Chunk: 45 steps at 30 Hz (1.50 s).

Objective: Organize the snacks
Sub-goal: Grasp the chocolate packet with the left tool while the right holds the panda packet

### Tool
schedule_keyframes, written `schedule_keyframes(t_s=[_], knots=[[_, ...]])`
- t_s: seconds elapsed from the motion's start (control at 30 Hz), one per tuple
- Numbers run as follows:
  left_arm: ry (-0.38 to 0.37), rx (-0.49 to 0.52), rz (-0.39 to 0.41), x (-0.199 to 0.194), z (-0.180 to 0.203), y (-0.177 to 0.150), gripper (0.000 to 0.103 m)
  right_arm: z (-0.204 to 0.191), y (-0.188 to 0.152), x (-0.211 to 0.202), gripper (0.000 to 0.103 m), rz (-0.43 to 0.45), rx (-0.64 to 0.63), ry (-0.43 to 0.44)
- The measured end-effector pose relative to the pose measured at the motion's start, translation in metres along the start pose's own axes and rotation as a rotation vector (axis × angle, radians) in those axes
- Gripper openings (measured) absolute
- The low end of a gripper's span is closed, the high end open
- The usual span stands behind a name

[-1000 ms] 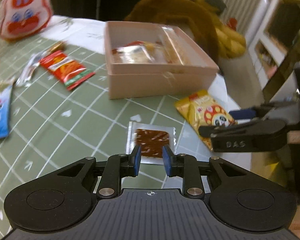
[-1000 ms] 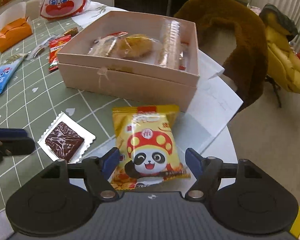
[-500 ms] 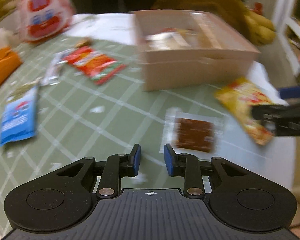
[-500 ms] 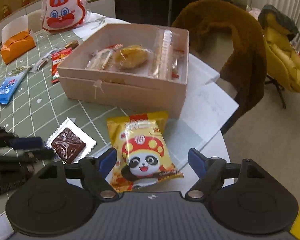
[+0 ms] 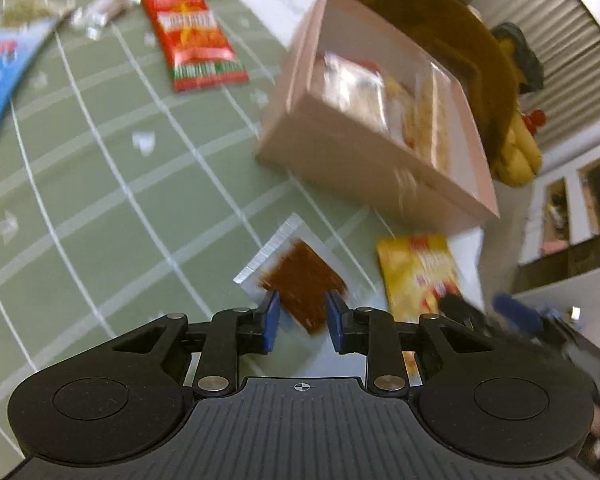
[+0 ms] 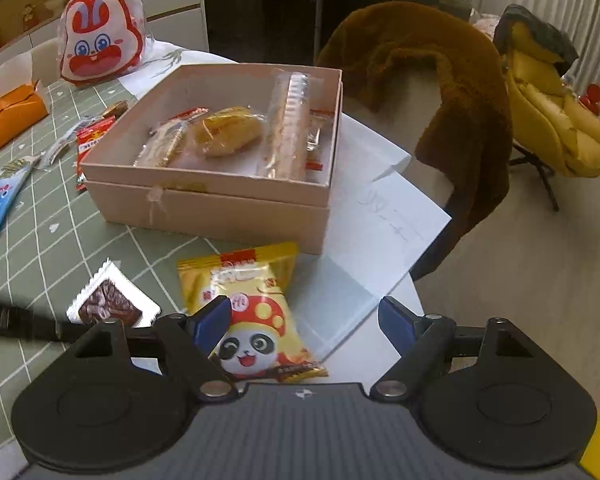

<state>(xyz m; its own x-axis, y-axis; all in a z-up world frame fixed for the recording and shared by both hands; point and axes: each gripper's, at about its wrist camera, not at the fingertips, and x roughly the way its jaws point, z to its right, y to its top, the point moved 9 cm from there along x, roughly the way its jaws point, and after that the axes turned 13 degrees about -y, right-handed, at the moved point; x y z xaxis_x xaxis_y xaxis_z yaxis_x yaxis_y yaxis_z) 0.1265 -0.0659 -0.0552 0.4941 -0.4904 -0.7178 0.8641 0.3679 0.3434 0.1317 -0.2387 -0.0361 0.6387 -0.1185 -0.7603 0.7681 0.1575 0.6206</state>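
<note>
Green checked cloth covers the tabletop, and both tools hang low over its near edge. The left tool has its blue pads set a little apart, released, with the brown square snack in its clear wrapper lying flat on the cloth just ahead of and partly between them; whether the pads touch the wrapper cannot be told (this view is smeared by motion). To that tool's right lies the yellow panda snack bag, and beyond it, further right, the blurred right tool shows at the frame's edge. Ahead and to the right of the left tool stands the pink cardboard box, open-topped, with several wrapped snacks inside. Ahead and to the left lie a red snack packet and a blue packet, well apart from the box.

From the right wrist view, the right tool is spread wide, gripping nothing. The yellow panda snack bag lies flat just ahead of it, nearer its left finger, whose tip overlaps the bag's edge in the picture. The brown square snack sits to the left of that tool, beside the bag. Straight ahead is the pink box, holding a golden pastry and a long clear-wrapped stack of biscuits. Far ahead to the left stands a red-and-white rabbit pouch, with an orange box beside it.
</note>
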Motion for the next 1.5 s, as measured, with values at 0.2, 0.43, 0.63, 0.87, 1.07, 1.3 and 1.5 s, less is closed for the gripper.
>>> schedule_keyframes(t_s=[0.2, 0.43, 0.63, 0.87, 1.07, 1.3, 1.5], knots=[[0.08, 0.072, 0.072, 0.007, 0.0, 0.022, 0.029, 0.004, -0.001, 0.004, 0.084, -0.007, 0.017, 0.015], [0.094, 0.088, 0.063, -0.013, -0.012, 0.019, 0.03, -0.033, 0.014, -0.004, 0.084, 0.075, -0.067, 0.078], [0.105, 0.078, 0.091, -0.041, -0.028, 0.014, 0.03, -0.081, 0.012, 0.0, 0.084, 0.114, -0.219, 0.041], [0.125, 0.032, 0.133, -0.061, -0.05, 0.01, 0.03, -0.119, -0.004, -0.024, 0.086, 0.117, -0.31, 0.13], [0.055, 0.123, 0.074, -0.042, -0.016, 0.002, 0.03, -0.086, 0.001, -0.023, 0.086, 0.129, -0.279, 0.059], [0.1, 0.317, 0.004, -0.005, 0.03, -0.012, 0.03, -0.029, 0.01, 0.001, 0.086, 0.088, -0.137, -0.033], [0.214, 0.426, -0.004, 0.012, 0.038, -0.013, 0.031, -0.007, 0.009, 0.005, 0.086, 0.064, -0.047, -0.011]])
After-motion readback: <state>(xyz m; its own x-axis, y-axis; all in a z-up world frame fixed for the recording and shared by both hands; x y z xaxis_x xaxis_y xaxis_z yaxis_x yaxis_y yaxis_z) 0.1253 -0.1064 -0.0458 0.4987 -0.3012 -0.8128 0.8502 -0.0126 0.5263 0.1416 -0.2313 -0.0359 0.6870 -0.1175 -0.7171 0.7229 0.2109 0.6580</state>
